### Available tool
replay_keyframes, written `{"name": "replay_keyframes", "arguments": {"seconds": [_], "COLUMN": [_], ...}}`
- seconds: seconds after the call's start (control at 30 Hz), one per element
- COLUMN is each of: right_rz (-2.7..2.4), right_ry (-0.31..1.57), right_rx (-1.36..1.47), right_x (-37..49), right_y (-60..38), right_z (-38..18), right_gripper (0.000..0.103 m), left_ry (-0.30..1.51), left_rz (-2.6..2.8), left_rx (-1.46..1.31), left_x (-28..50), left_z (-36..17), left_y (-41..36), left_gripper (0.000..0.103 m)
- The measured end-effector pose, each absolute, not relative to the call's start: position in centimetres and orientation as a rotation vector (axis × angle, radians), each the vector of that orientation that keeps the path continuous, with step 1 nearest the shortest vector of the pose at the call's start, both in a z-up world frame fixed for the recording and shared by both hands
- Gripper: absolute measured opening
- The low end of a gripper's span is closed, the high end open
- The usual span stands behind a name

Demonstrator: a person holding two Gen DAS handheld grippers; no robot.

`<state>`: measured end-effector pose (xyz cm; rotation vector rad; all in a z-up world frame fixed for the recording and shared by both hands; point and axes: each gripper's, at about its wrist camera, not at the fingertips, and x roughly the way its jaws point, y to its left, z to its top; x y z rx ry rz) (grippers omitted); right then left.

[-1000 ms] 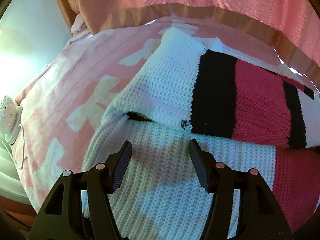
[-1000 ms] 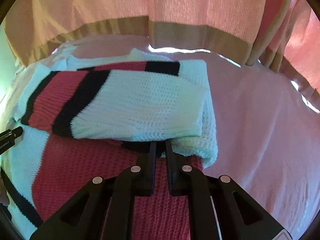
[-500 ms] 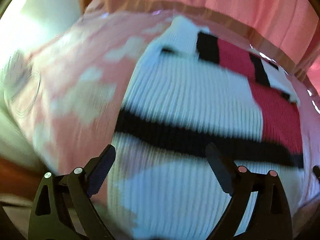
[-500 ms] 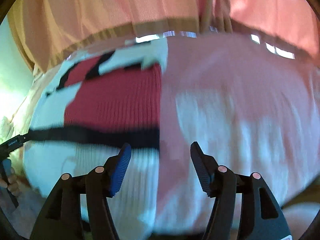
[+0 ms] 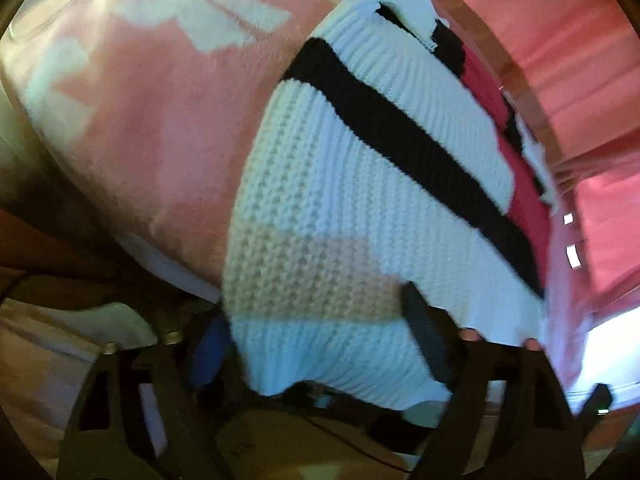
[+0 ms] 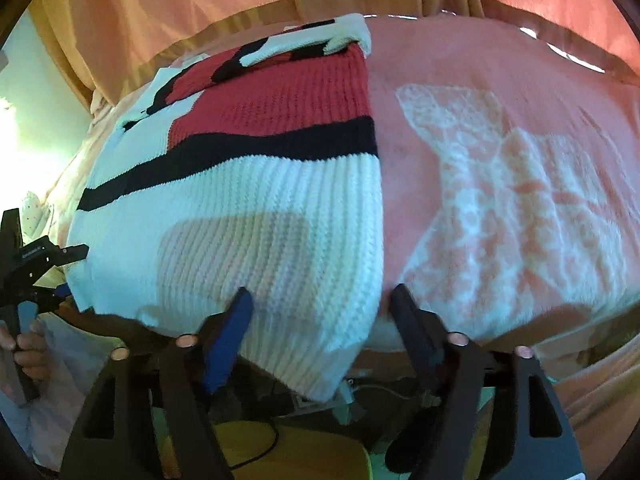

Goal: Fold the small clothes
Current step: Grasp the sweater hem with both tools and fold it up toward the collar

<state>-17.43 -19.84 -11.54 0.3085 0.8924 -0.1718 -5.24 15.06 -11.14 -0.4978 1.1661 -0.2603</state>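
Note:
A knitted sweater (image 5: 320, 168), white with a black stripe and a red panel, lies sleeves folded in on a pink blanket (image 5: 160, 100). Its white hem hangs over the near bed edge. My left gripper (image 5: 314, 304) straddles the hem's left corner, its jaws closing with the knit between them and not pinched. In the right wrist view, the sweater (image 6: 240, 208) fills the left half, and my right gripper (image 6: 320, 292) straddles the hem's right corner. Its jaws are also closing around the knit, with a gap left at each pad. The left gripper (image 6: 40, 256) shows at the far left.
Pink curtains (image 6: 240, 0) hang behind the bed. The blanket (image 6: 500, 160) with a white pattern spreads to the right of the sweater. Below the bed edge sit a yellow object (image 6: 280, 440) and dark cables. A person's hand (image 6: 16, 344) holds the left tool.
Both grippers pulled back from the folded sleeves to the sweater's hem at the near bed edge. The right one went from shut to open, and the left view has rolled.

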Motion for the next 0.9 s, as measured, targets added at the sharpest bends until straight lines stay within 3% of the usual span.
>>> {"name": "replay_keyframes", "arguments": {"seconds": [0.03, 0.07, 0.1, 0.2, 0.27, 0.33, 0.63, 0.9], "right_rz": [-0.168, -0.162, -0.137, -0.107, -0.087, -0.068, -0.073, -0.082], "right_ry": [0.890, 0.887, 0.886, 0.872, 0.837, 0.790, 0.644, 0.626], "right_rx": [0.309, 0.312, 0.332, 0.375, 0.406, 0.430, 0.427, 0.375], "right_x": [-17.3, -17.2, -17.1, -17.5, -18.3, -19.4, -26.2, -33.0], "right_y": [-19.8, -19.9, -20.1, -20.4, -20.6, -20.9, -22.4, -21.6], "right_z": [-11.5, -11.5, -11.5, -11.2, -10.4, -9.1, -3.0, 1.1], "right_gripper": [0.040, 0.021, 0.016, 0.013, 0.012, 0.012, 0.011, 0.011], "left_ry": [1.165, 1.164, 1.162, 1.153, 1.136, 1.118, 0.915, 0.849], "left_rz": [-0.258, -0.260, -0.260, -0.267, -0.273, -0.313, -0.537, -0.608], "left_rx": [-0.503, -0.503, -0.506, -0.527, -0.517, -0.510, -0.438, -0.384], "left_x": [-5.3, -5.5, -5.7, -6.5, -7.3, -8.2, -16.0, -21.4], "left_z": [-11.1, -11.0, -11.0, -10.5, -9.9, -9.0, 0.6, 5.2], "left_y": [15.1, 15.1, 15.2, 16.0, 16.5, 16.3, 15.0, 15.5], "left_gripper": [0.071, 0.067, 0.065, 0.047, 0.023, 0.015, 0.008, 0.006]}}
